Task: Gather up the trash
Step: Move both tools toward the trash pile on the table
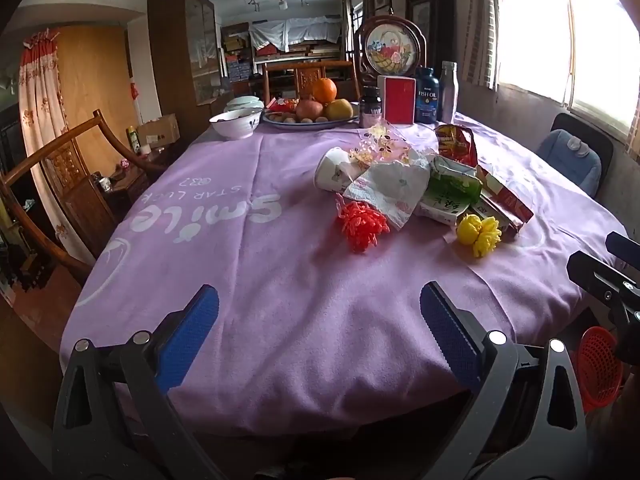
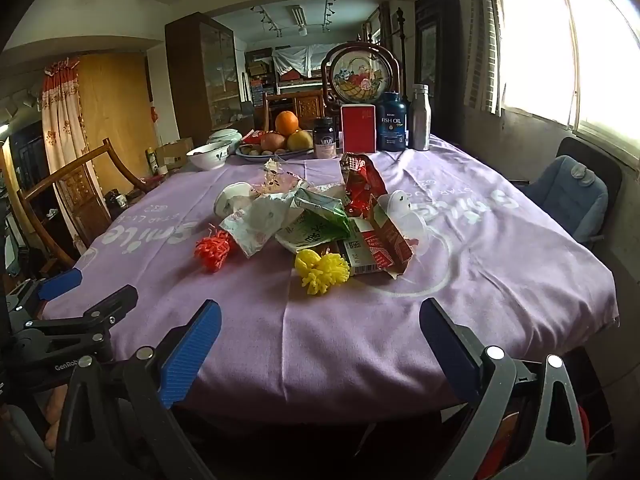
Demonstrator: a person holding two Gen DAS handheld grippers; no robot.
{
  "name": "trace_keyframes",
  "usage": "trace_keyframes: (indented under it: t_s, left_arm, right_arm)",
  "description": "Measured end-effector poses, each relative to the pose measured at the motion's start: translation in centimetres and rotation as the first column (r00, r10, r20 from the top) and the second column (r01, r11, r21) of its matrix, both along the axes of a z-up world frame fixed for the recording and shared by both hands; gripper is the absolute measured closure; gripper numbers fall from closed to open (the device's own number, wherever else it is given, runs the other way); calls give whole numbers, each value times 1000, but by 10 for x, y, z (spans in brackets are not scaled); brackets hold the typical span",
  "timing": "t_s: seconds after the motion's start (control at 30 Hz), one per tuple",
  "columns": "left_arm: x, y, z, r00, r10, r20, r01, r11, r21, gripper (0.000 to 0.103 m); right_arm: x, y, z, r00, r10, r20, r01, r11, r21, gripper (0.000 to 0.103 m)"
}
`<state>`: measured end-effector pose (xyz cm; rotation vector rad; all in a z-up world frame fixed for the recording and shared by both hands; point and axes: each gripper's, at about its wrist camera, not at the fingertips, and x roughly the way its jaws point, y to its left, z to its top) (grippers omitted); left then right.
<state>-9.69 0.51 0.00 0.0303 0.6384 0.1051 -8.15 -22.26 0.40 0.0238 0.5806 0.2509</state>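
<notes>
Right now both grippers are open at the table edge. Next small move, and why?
Probably ease the right gripper forward toward the yellow pom-pom. It is the trash piece nearest that gripper, lies apart from the wrapper pile, and nothing stands between them. The left gripper is open too, with the red pom-pom farther off.

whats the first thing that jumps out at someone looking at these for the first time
The heap of litter in the middle of the purple tablecloth: crumpled wrappers, a tipped paper cup, and two bright frilly bits at its near edge, an orange one to the left and a yellow one to the right. Behind, a fruit plate topped by an orange. Both grippers, left and right, hover open at the near edge.
</notes>
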Motion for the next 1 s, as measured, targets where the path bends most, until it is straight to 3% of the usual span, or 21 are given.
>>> trace_keyframes:
  t_s: [1.0]
  left_arm:
    - [4,-1,-2,1000,7,-11,-7,1000,-4,7]
  right_arm:
    - [-3,0,-4,1000,1,-7,-1,1000,3,6]
